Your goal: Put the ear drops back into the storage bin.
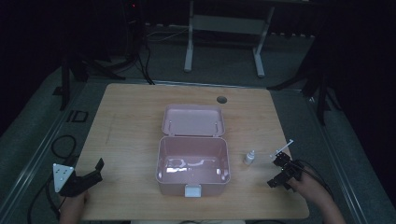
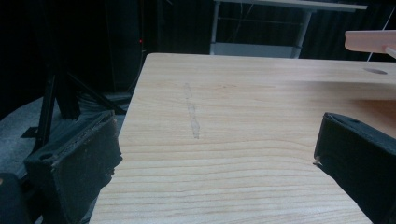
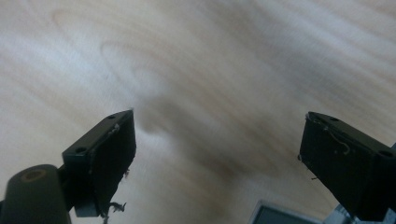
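Desk (image 1: 130, 121) first, made of pale wood, with the room dark all around it. At its left, near the front edge, the left hand-held gripper (image 1: 95, 170) sits low with its jaws spread wide and nothing between them. In the left gripper view it looks out over bare wood.

Next comes the pink box (image 1: 192, 168) in the middle. Its lid (image 1: 192, 120) is tipped back and the inside looks bare, just shiny.

Right of the box stands a little white bottle (image 1: 250, 157). Just beside that lies a thin white stick (image 1: 281, 148); I cannot tell what it is. The right hand-held gripper (image 1: 279, 172) hangs close by them, jaws spread, pinching nothing.

The bottle is small and stands upright, so I think a jaw that bumps it could tip it and send it rolling off the near edge. The stick lies flat, so the jaws might slide over it.

I can read no words or labels anywhere.
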### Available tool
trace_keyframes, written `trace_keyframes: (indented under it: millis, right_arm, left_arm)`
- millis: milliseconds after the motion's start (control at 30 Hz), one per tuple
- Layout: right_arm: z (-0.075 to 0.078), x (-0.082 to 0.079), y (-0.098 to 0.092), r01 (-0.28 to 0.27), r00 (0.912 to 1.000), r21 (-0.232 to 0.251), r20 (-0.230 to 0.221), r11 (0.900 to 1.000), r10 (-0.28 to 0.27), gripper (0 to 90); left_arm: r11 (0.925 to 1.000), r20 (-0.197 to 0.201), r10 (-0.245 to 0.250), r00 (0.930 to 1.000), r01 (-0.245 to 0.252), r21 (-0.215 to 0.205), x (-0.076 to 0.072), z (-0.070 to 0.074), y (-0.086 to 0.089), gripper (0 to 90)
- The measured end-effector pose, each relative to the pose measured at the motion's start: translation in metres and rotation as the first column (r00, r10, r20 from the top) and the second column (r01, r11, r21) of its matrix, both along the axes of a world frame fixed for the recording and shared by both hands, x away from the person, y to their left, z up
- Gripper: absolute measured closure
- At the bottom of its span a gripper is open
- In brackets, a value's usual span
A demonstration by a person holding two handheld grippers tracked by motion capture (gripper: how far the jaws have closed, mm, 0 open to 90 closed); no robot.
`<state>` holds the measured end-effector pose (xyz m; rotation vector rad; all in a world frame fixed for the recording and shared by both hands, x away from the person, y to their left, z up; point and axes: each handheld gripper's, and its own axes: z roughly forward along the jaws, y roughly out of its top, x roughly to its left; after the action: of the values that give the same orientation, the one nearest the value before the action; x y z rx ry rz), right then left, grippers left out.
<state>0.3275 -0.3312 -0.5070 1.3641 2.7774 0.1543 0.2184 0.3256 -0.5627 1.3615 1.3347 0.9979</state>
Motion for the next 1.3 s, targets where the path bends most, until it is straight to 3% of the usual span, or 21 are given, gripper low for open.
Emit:
trace_keyframes:
  millis: [200, 233, 333, 433, 600, 800, 1133, 1300]
  right_arm:
    - [0.000, -0.001, 0.002, -0.047, 0.9961, -0.048, -0.077, 0.998, 0.043, 10.6]
    - [0.000, -0.003, 0.003, -0.066, 0.9921, -0.059, -0.111, 0.996, 0.059, 10.6]
    - [0.001, -0.004, 0.003, -0.083, 0.9889, -0.070, -0.129, 0.994, 0.074, 10.6]
    - [0.001, -0.005, 0.006, -0.139, 0.9814, -0.102, -0.147, 0.985, 0.123, 10.6]
    - [0.002, -0.001, 0.009, -0.145, 0.9810, -0.091, -0.143, 0.985, 0.131, 10.6]
    - [0.008, 0.009, 0.014, -0.136, 0.9876, -0.077, -0.091, 0.988, 0.129, 10.6]
    - [0.011, 0.025, 0.022, -0.122, 0.9886, -0.056, -0.096, 0.991, 0.116, 14.1]
    - [0.015, 0.034, 0.028, -0.145, 0.9862, -0.059, -0.090, 0.988, 0.139, 15.6]
  left_arm:
    - [1.0000, -0.002, -0.001, 1.0000, 0.001, -0.002, 0.000, 0.000, 0.000, 0.4]
    - [1.0000, -0.001, -0.001, 1.0000, 0.001, -0.002, 0.000, 0.000, 0.000, 0.5]
    - [1.0000, -0.002, 0.000, 1.0000, 0.000, 0.000, 0.000, 0.000, 0.000, 0.5]
    - [1.0000, -0.001, 0.002, 1.0000, -0.002, 0.000, 0.000, 0.000, 0.000, 0.4]
    - [1.0000, -0.001, 0.002, 1.0000, -0.002, -0.001, 0.000, 0.000, 0.000, 0.5]
    - [1.0000, -0.001, 0.001, 1.0000, -0.001, -0.004, 0.000, 0.000, 0.000, 0.5]
    - [1.0000, -0.001, 0.001, 1.0000, -0.001, -0.006, 0.000, 0.000, 0.000, 0.5]
    - [1.0000, -0.003, -0.001, 1.0000, 0.001, -0.004, 0.000, 0.000, 0.000, 0.5]
